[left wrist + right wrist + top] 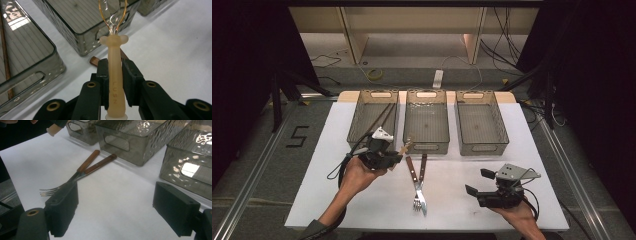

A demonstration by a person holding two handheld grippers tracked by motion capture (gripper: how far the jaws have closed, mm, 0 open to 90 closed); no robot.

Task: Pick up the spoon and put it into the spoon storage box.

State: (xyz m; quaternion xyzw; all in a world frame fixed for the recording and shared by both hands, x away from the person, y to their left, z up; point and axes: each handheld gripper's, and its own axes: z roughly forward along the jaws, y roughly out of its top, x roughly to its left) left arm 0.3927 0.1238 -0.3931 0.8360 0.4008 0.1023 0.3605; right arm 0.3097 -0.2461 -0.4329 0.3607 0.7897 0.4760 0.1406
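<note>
Clamped between the left gripper (115,82)'s black jaws is the cream handle of a small whisk (115,70), its thin gold wire loops pointing toward the middle basket (427,122) just in front of the near rim, held above the white counter (312,165). Right gripper (484,186) rests low at the counter's near right with its jaws spread wide and nothing between them. Two wooden-handled pieces, a fork (75,176) and what may be a knife (422,182), lie crossed between the hands.
</note>
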